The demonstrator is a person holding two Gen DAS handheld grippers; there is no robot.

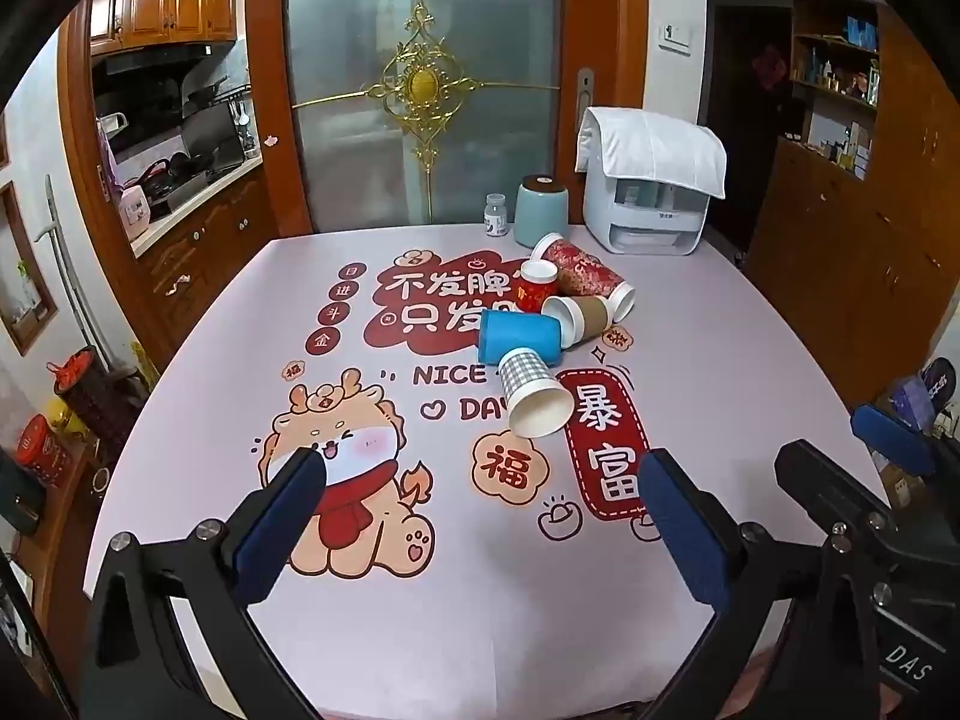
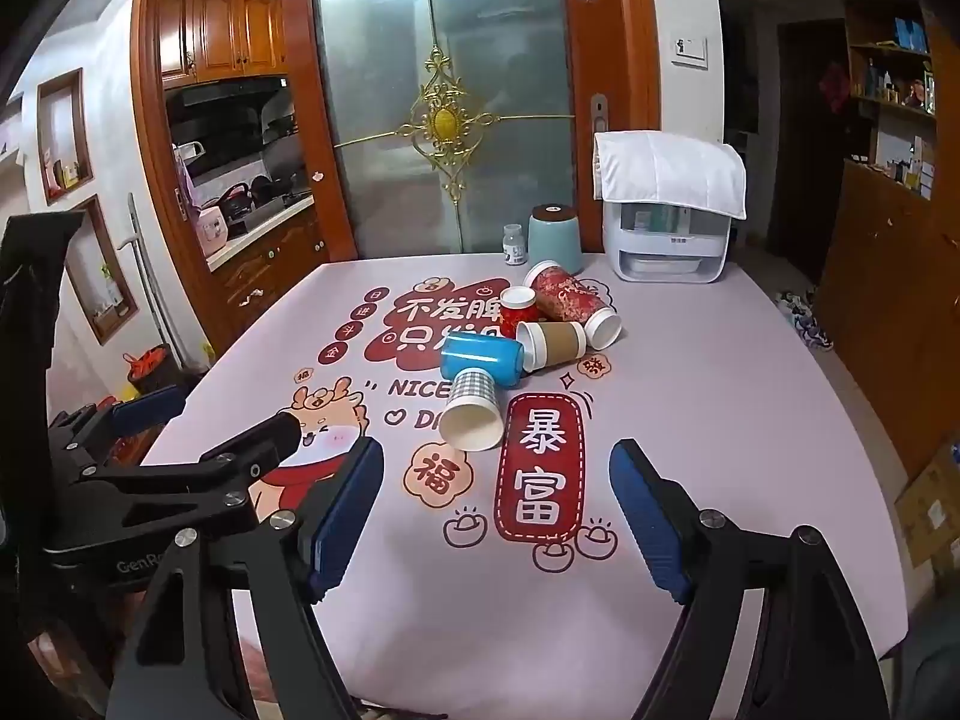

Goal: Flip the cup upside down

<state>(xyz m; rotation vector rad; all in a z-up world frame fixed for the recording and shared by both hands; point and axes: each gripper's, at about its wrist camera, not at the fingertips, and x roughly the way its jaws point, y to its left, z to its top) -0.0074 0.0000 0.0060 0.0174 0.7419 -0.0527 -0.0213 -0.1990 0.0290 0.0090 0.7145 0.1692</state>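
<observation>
Approach step, nothing grasped: left tool (image 1: 480,510) and right tool (image 2: 498,510) both gape wide and empty above the counter (image 2: 690,420); nearest checked cup (image 2: 471,414) lies sideways ahead, needing reach, side-grip, inversion.

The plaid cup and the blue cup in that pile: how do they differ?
The plaid cup is gray-and-white checked paper; the blue cup is plain glossy blue. The plaid cup's white open mouth faces the cameras, while the blue cup lies crosswise, its mouth not visible. The plaid cup sits nearest the grippers; the blue cup is just behind it. Both lie on their sides on the tablecloth, neither yet flipped.
</observation>
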